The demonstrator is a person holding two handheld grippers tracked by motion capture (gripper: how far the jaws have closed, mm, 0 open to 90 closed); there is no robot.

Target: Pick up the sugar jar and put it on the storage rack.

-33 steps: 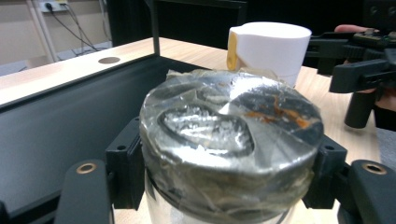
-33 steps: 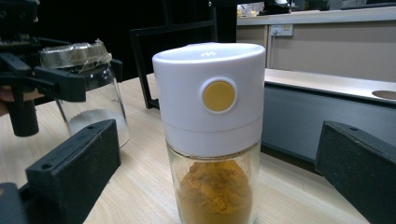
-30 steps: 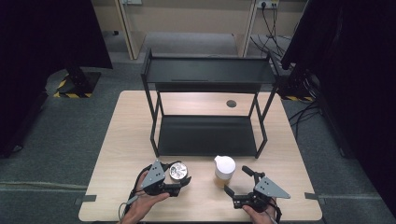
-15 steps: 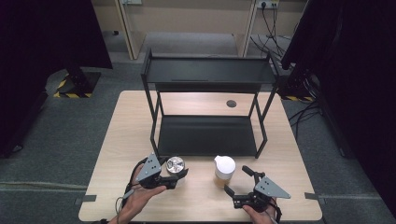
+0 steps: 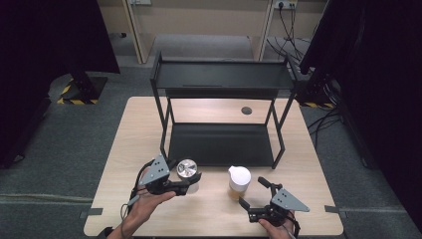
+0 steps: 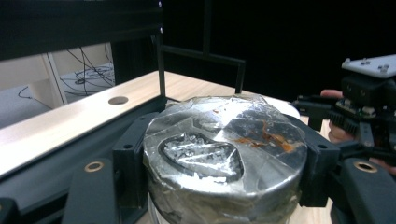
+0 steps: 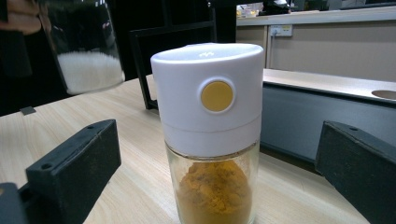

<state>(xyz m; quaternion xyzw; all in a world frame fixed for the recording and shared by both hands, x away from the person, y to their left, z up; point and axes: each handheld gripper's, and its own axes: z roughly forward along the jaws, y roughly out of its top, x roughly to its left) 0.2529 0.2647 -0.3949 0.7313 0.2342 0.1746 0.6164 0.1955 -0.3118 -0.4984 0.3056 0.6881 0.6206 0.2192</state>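
Observation:
A glass jar with a crinkled silver foil lid (image 5: 186, 168) (image 6: 224, 154) is clamped between the jaws of my left gripper (image 5: 188, 178) (image 6: 223, 186), near the table's front left. In the right gripper view this jar (image 7: 86, 51) holds white granules and hangs tilted above the tabletop. A spice jar with a white cap and yellow powder (image 5: 239, 181) (image 7: 212, 130) stands upright on the table. My right gripper (image 5: 252, 193) (image 7: 217, 161) is open just in front of it, one jaw at each side and neither touching.
A black two-tier metal rack (image 5: 221, 79) stands on the far half of the wooden table (image 5: 308, 164), with a round cable hole (image 5: 246, 110) behind it. The rack's lower shelf (image 5: 221, 144) lies just beyond both jars. Grey carpet surrounds the table.
My left gripper has carried the foil-lidded jar a little up and toward the rack. The right gripper and the spice jar have stayed put.

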